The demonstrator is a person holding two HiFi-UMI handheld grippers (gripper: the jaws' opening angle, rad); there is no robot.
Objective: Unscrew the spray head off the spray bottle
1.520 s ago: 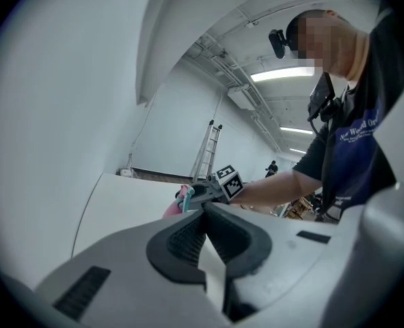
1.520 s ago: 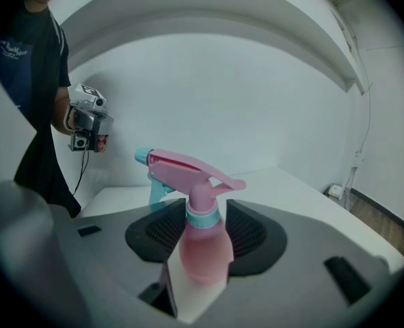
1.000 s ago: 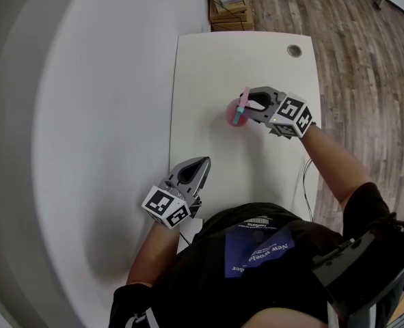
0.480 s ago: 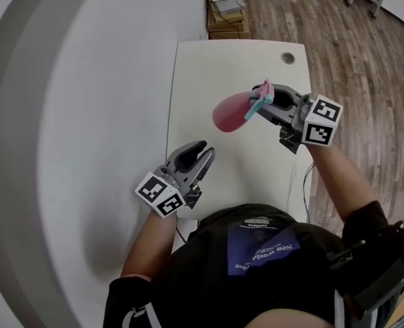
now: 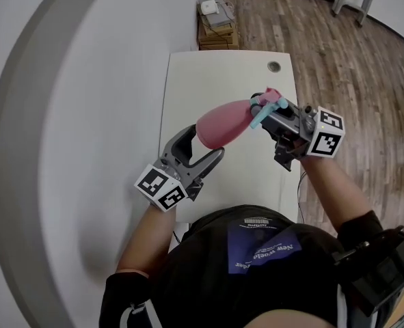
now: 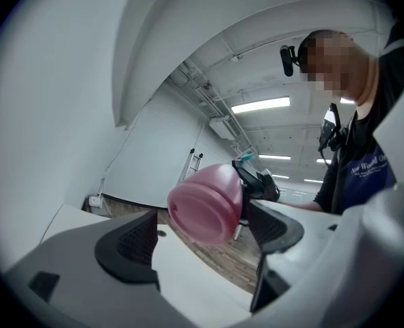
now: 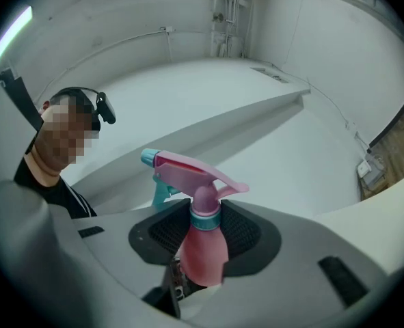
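The spray bottle (image 5: 221,123) has a smooth, rosy pink body that swells from a narrow neck to a rounded flat base (image 6: 200,214). A teal collar (image 7: 205,219) rings the neck. Above it sits the spray head (image 7: 191,173), pink on top with a long curved back lip, a teal nozzle tip (image 7: 149,158) and a teal trigger (image 7: 162,191) beneath. The head is on the bottle.

The bottle is held in the air, lying roughly level, and it bridges the two grippers. The right gripper (image 5: 266,115) is clamped on the neck. Its ribbed black pads (image 7: 241,229) press in from both sides at the collar and just under it. The spray head stands out past the jaw tips, while the body runs off the other way towards the left gripper (image 5: 203,144).

The left gripper's jaws stand wide apart and have just been opening. The bottle's base sits between them, near the tips and closer to the right-hand pad in the left gripper view. The left-hand pad (image 6: 130,241) stands clear of the bottle, and nothing squeezes the body.

Under both grippers lies a white table (image 5: 222,74) with a small round hole (image 5: 275,66) near its far end. Beyond and to the right of it is wooden plank flooring (image 5: 366,74).
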